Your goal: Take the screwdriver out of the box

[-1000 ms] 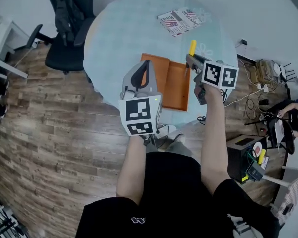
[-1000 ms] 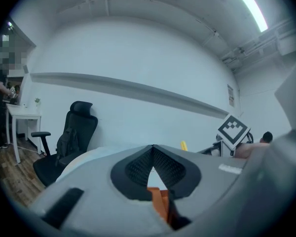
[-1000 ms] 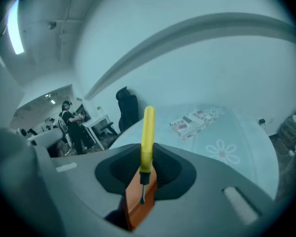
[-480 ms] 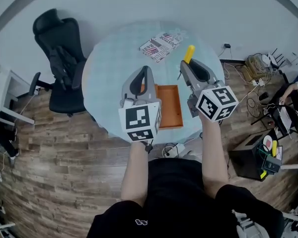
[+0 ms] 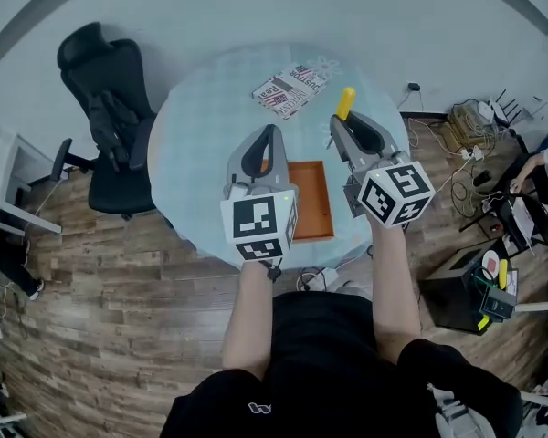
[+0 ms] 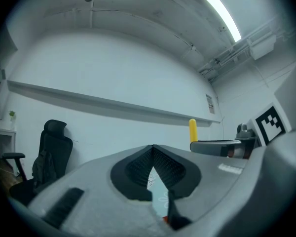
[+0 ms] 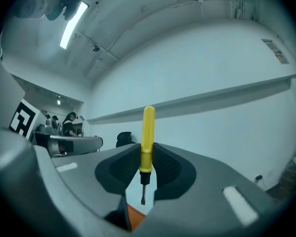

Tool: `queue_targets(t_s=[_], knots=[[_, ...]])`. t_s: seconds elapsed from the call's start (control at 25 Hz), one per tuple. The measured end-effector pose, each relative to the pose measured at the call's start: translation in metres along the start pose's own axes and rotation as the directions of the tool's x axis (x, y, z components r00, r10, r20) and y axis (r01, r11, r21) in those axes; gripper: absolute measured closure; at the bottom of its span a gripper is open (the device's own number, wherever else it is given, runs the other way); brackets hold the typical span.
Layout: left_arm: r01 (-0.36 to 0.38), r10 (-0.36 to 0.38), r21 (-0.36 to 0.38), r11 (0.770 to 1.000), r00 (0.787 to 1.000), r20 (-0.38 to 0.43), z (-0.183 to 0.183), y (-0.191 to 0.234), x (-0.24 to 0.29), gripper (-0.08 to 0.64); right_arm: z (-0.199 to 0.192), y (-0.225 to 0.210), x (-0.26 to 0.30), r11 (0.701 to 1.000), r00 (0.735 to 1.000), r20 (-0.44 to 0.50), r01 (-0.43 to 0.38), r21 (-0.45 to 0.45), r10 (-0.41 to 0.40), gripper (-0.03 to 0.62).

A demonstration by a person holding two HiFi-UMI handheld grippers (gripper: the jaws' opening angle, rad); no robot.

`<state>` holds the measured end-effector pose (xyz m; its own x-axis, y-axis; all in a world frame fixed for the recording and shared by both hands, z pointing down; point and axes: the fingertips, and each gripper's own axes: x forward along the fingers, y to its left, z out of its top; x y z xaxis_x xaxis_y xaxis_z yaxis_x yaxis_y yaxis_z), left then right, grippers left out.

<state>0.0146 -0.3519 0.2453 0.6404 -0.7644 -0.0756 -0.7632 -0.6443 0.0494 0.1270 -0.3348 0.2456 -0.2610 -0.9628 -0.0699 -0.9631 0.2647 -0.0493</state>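
The yellow-handled screwdriver (image 7: 147, 142) stands upright between my right gripper's (image 7: 146, 154) jaws, handle up and dark shaft pointing down. In the head view the right gripper (image 5: 341, 121) is held high over the round pale-blue table (image 5: 201, 108), with the yellow handle (image 5: 345, 103) sticking out past its tips. The open orange box (image 5: 312, 199) lies on the table's near side, below and between both grippers. My left gripper (image 5: 269, 135) hovers beside the right one. Its jaws meet at the tip (image 6: 152, 149) with nothing in them. The yellow handle (image 6: 193, 131) shows at its right.
A printed magazine (image 5: 288, 88) lies on the far part of the table. A black office chair (image 5: 105, 117) stands to the left on the wood floor. Cables and boxes (image 5: 475, 281) crowd the floor at right, where a person (image 5: 546, 167) sits. A white desk (image 5: 9, 199) is at far left.
Both grippers rose from just above the orange box to well above the table, the right one carrying the screwdriver up and tilting it upright. Over the last half second they hardly moved.
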Motion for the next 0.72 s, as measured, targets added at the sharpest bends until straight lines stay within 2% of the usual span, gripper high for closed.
queue_targets(t_s=[0.24,0.72], knots=[[-0.020,0.020,-0.006,1.000,1.000,-0.004,-0.002,0.009,-0.002,0.558,-0.002,0.003,0.004,1.000,1.000,0.000,-0.014,0.001,0.014,0.505],[-0.014,0.014,0.001,1.000,1.000,-0.020,-0.009,0.012,0.003,0.558,-0.008,0.001,0.012,1.000,1.000,-0.003,-0.013,0.004,0.013,0.505]])
